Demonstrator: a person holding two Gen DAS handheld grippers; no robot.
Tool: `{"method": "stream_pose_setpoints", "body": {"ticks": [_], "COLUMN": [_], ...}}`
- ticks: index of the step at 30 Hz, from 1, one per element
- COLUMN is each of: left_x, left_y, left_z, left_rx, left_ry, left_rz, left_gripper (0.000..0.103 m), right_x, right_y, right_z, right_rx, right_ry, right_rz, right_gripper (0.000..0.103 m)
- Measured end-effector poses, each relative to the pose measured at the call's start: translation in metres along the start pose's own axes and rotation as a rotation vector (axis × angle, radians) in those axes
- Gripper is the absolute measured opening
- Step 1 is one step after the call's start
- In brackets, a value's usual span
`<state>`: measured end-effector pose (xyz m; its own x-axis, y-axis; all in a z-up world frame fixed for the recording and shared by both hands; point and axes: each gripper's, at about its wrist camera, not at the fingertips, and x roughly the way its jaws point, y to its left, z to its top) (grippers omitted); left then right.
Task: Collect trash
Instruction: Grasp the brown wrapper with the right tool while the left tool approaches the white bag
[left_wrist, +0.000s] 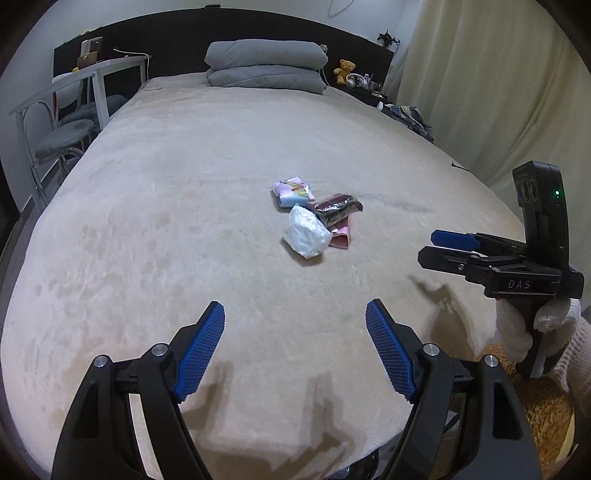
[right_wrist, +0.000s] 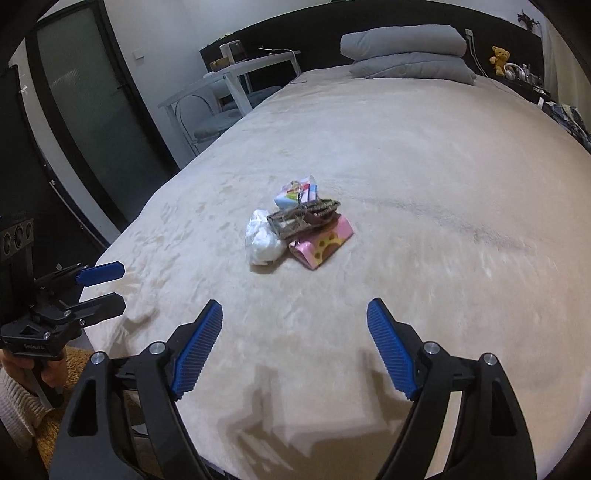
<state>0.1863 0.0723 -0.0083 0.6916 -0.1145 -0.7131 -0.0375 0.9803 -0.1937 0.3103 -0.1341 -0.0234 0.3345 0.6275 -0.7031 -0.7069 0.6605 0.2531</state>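
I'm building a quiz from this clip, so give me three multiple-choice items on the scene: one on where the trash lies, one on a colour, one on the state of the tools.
1. Where does the trash pile lie?
A. On the blanket in the middle of the bed
B. On the white side table
C. Against the grey pillows

2. What colour are the pads of the left tool?
A. Red
B. Blue
C. Yellow

3. How do the left tool and the right tool stand?
A. Both clamped on a wrapper
B. One holds the white bag
C. Both open with nothing between the pads

Answers: 1 A, the wrappers sit bunched mid-bed, far from the pillows. 2 B, the ribbed pads are blue in both views. 3 C, only bare blanket shows between each pair of fingers.
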Motion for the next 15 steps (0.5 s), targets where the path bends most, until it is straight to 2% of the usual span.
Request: {"method": "stream_pose_setpoints", "body": {"ticks": [3,4,6,13,14,15], "left_x": [0.004,0.005,0.006,0.017,0.019,0.021], "left_y": [0.002,0.003,0.004,0.015,0.017,0.019], "left_z": [0.011,0.013,0.017,0.025,0.025,0.025], "left_rx": [0.033,0.048,0.075,0.144,0.148,0.153], "left_ry": [-0.007,-0.011,-0.032,-0.037,-0.036,-0.036], "left_rz": [0.004,0.006,0.014,-0.015,-0.023,-0.030], "left_gripper": [0.078,0.081,0.085,0.086,0.088,0.095], "right_x": [0.017,0.024,0.037,0.074,0.078,0.083], "right_y": [0.001,0.001,-0.001,-0.003,-0.003,-0.004], "right_z": [0.018,0.022,0.032,0.055,0.058,0.061], "right_rx": [-0.039,-0.048,-0.060,-0.154,-0.168,-0.178], "right_ry": [-0.023,-0.025,-0.014,0.002,0.002,0.005], "right_rz": [-0.034,-0.035,-0.021,0.010,0.010,0.008], "right_gripper": [0.085,0.085,0.086,0.086,0.086,0.085]}}
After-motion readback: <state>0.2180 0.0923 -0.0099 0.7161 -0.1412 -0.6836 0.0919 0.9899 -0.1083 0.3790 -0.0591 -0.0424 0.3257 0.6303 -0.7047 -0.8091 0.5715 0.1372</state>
